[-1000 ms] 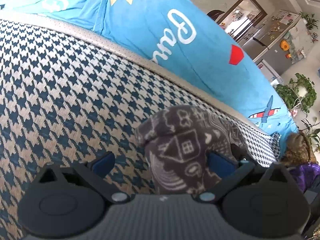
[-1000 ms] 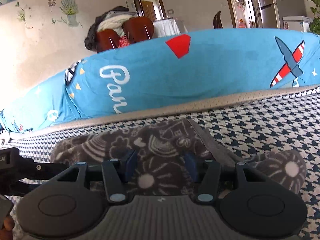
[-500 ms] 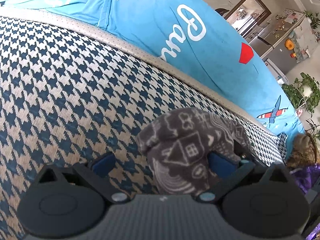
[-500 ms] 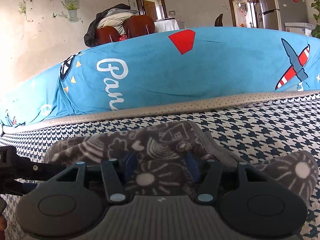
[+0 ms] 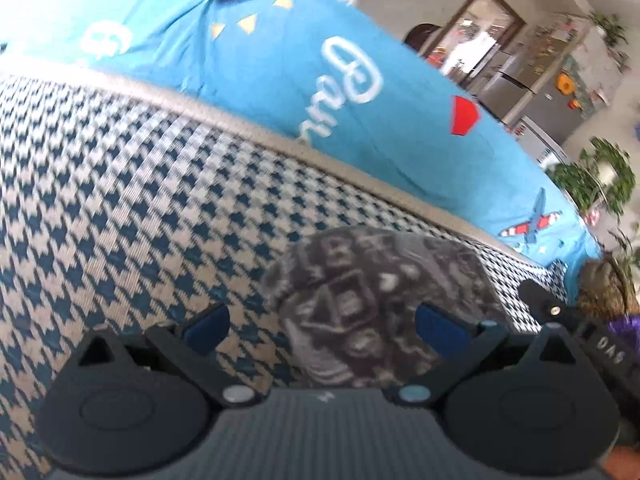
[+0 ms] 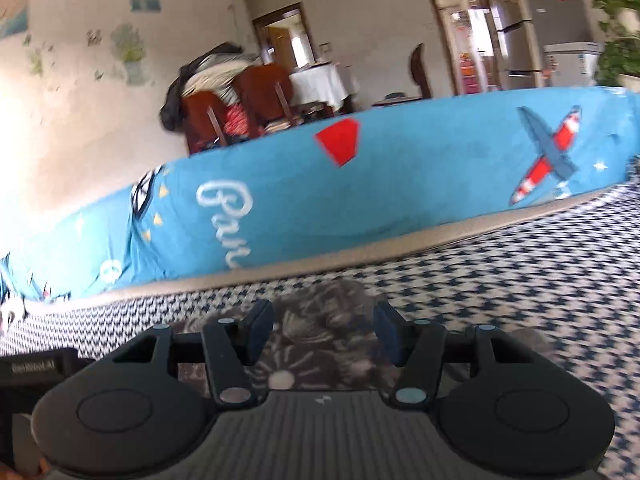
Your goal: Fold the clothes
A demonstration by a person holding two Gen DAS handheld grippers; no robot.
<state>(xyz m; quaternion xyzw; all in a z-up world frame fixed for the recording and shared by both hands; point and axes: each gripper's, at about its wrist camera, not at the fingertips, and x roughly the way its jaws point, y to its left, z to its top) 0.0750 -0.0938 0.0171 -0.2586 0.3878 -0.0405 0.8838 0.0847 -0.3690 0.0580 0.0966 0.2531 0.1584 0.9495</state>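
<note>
Black gripper (image 5: pixel 322 324) (blue pads (image 5: pixel 208 322))

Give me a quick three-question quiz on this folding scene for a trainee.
1. True or false: the left gripper has its fingers spread wide apart.
2. The grey patterned garment lies on: A) a bare wooden floor, B) the houndstooth cover, C) a white tablecloth.
3. Fill in: the blue sheet behind the cover shows a red and blue ____.

Key: 1 true; 2 B; 3 airplane.
</note>
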